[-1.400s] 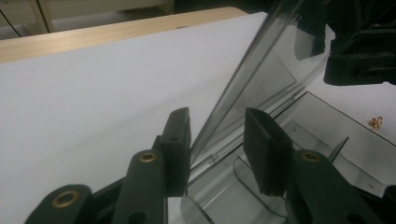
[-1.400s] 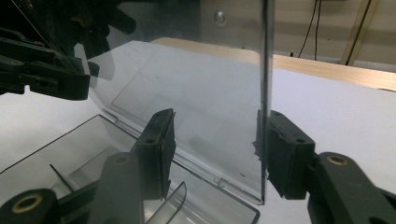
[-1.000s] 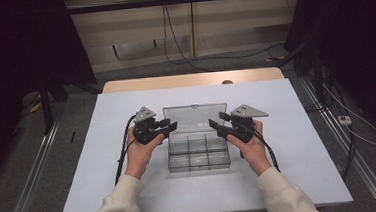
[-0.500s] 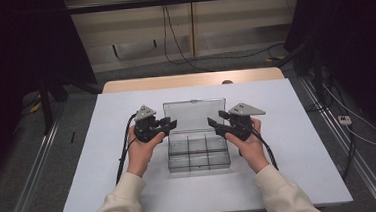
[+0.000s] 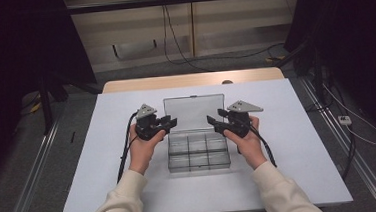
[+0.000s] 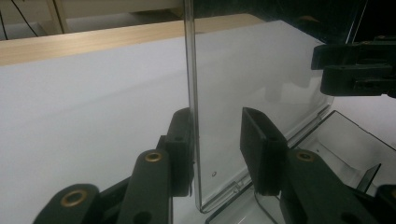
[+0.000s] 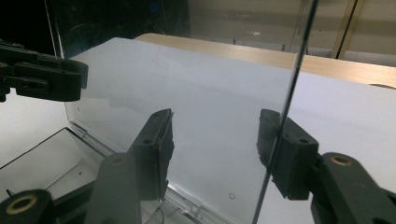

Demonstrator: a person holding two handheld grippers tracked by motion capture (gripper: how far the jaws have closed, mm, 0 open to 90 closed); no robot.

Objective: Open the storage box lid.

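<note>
Both grippers (image 5: 171, 122) (image 5: 213, 120) flank the open clear box's (image 5: 198, 153) lid (image 5: 195, 111).

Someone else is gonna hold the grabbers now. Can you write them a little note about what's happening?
Left gripper: jaws apart, straddling the left edge of the lid; one pad seems to touch it, no clamp.
Right gripper: jaws apart, straddling the lid's right edge.
Clear compartment box: mid-table, compartments look empty, lid standing upright.
Done: the lid is open.
Left: probably swing the lid down or further back; grip both edges evenly first.

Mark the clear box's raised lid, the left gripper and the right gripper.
lid (image 5: 195, 110), high view, middle of the clear panel.
left gripper (image 5: 169, 122), high view, between its fingertips.
right gripper (image 5: 212, 121), high view, between its fingertips.
</note>
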